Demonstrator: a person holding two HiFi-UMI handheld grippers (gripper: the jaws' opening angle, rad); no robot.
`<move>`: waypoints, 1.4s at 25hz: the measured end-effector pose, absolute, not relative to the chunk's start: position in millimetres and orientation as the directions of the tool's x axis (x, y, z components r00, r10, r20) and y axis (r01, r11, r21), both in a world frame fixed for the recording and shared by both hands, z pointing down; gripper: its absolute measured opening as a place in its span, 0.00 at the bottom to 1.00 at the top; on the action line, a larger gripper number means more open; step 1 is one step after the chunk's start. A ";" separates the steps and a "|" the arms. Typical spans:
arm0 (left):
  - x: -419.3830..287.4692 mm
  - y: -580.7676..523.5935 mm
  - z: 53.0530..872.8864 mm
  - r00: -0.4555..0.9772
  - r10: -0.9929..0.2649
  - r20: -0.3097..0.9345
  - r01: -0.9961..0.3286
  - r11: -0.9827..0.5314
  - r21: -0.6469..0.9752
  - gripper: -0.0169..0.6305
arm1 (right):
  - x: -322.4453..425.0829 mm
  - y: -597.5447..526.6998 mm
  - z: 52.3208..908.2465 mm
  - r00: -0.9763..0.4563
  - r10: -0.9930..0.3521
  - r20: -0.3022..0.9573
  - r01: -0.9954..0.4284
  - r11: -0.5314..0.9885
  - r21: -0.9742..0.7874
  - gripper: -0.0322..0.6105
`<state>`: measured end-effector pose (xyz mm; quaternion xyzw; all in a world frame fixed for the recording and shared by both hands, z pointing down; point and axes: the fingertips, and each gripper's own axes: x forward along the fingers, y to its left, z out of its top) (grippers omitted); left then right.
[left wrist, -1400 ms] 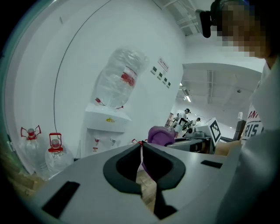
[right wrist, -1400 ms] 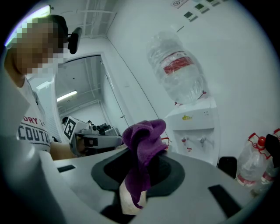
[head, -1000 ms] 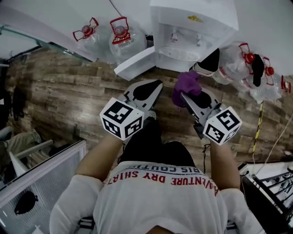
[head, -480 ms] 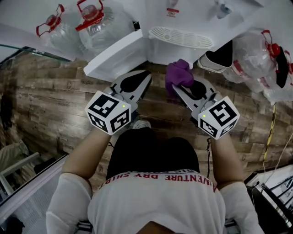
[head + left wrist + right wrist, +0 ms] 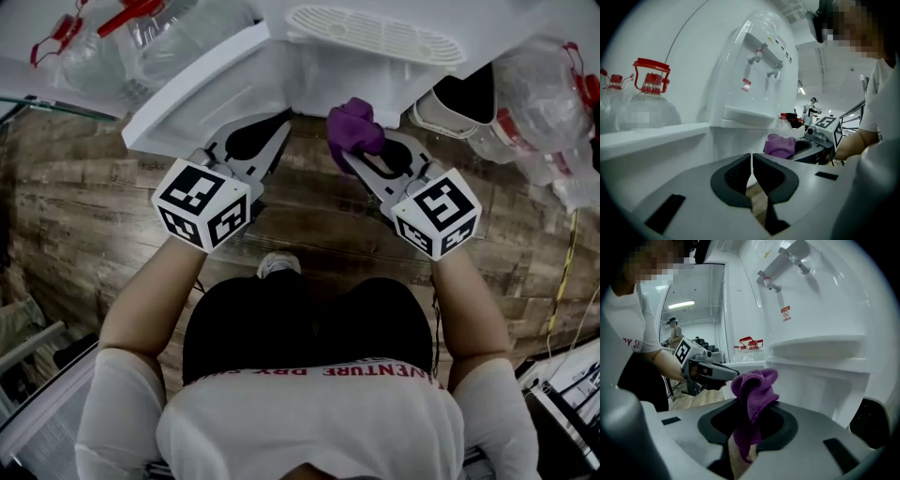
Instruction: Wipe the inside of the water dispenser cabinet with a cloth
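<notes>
The right gripper [image 5: 749, 425] clamps the purple cloth [image 5: 753, 389] just before the water dispenser [image 5: 356, 80], whose cabinet door [image 5: 192, 98] stands open. The left gripper [image 5: 751, 164] is closed on nothing. The taps [image 5: 763, 52] show only in the gripper views — the head view stops at the drip grille [image 5: 375, 34].

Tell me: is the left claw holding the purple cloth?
No, the purple cloth is clamped in the right claw; the left claw is shut, empty.

We are looking down on a wood-plank floor [image 5: 75, 225], where clear water jugs [image 5: 94, 66] with red handles are standing at upper left, more jugs [image 5: 544, 89] are crowding the upper right, and a yellow cable [image 5: 563, 272] is running beneath them.
</notes>
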<state>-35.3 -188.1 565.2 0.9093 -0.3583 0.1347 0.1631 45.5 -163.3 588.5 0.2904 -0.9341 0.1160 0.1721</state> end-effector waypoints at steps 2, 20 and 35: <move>-35.7 -193.9 577.6 0.699 -0.614 0.367 -0.705 -0.678 0.208 0.08 | 43.1 -171.4 605.0 -0.765 -0.506 0.397 -0.582 0.808 -0.093 0.22; -56.7 -220.8 592.7 0.657 -0.661 0.362 -0.747 -0.638 0.189 0.08 | 18.0 -296.8 638.3 -0.674 -0.615 0.409 -0.710 0.693 -0.127 0.22; -70.7 -211.0 602.5 0.661 -0.644 0.385 -0.737 -0.654 0.172 0.08 | 1.4 -334.9 634.5 -0.616 -0.706 0.350 -0.765 0.642 -0.052 0.22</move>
